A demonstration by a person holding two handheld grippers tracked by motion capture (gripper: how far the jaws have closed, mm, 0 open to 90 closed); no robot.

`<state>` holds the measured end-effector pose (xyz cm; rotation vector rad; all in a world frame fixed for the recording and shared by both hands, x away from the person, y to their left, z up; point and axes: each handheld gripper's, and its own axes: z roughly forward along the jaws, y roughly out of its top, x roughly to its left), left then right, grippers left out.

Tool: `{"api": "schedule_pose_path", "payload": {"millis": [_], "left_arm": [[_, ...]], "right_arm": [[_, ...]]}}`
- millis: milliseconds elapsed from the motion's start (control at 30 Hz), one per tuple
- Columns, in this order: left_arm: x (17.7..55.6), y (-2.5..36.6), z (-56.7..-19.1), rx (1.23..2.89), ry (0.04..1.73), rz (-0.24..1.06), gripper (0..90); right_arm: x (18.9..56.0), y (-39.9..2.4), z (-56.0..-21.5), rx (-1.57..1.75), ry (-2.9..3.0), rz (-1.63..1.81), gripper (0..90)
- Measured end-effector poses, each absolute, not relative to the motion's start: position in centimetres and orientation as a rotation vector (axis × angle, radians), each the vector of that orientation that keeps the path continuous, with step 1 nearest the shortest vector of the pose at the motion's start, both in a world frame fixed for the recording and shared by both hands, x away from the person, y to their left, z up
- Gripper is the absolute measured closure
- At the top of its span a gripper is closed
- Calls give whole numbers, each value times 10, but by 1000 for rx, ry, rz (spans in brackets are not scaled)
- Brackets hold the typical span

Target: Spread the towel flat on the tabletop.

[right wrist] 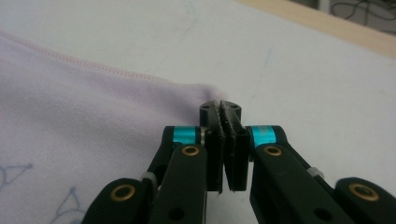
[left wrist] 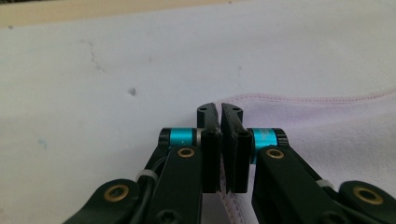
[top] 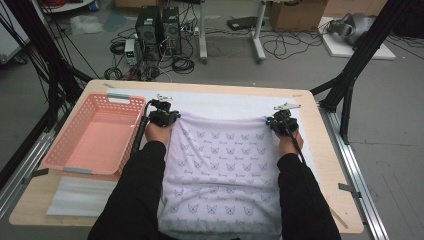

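One white mat [top: 235, 106] over wooden table [top: 330, 165], cluttered floor [top: 225, 55] beyond

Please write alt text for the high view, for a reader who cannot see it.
Two hands hold the left gripper and the right gripper, each shut on a far corner of a pale printed cloth spread over the table. A pink basket stands at the left.

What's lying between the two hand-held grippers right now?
The cloth's far hem spans from the left hand-held gripper to the right hand-held gripper, each shut on a corner, in the high view.
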<state>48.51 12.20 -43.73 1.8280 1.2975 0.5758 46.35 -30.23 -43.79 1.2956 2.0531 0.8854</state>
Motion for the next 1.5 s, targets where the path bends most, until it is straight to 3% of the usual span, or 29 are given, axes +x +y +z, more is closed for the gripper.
{"api": "schedule_pose_path", "payload": {"millis": [233,333,367,400,433,500,800,1033,1100,1133,1200,1233,1300,1433,1467,1500], "left_arm": [[502,116,-424,1742,1281,635,861],[504,115,-430,1792,1262,636,848],[503,114,-432,1818,1258,634,825],[504,115,-434,1818,1275,606,757],[504,116,-434,1813,1299,575,624],[500,118,-432,1816,1331,601,512],[480,126,-427,1852,1340,515,428],[469,122,-443,1903,1359,475,434],[466,120,-444,1916,1317,455,563],[464,116,-444,1953,1288,507,607],[460,114,-446,1971,1224,506,808],[460,113,-445,1974,1228,518,853],[461,114,-444,1964,1283,591,869],[462,121,-447,1882,1346,561,866],[461,122,-447,1887,1336,556,848],[460,123,-447,1880,1343,547,771]], "right_arm": [[479,-304,-429,1285,1938,875,882],[484,-301,-427,1263,1904,849,877],[486,-299,-428,1278,1906,823,836],[488,-298,-430,1300,1916,798,789],[487,-298,-431,1317,1917,794,764],[487,-299,-432,1365,1903,812,671],[466,-313,-411,1358,1889,920,627],[450,-326,-400,1394,1869,970,640],[444,-326,-403,1393,1922,987,645],[440,-326,-406,1383,1956,987,646],[432,-326,-414,1369,2021,976,648],[427,-326,-418,1377,2059,988,643],[418,-326,-427,1369,2129,1036,640],[403,-322,-432,1443,2252,1015,588],[398,-319,-432,1423,2259,1013,602],[393,-317,-431,1395,2252,1003,624]]}}
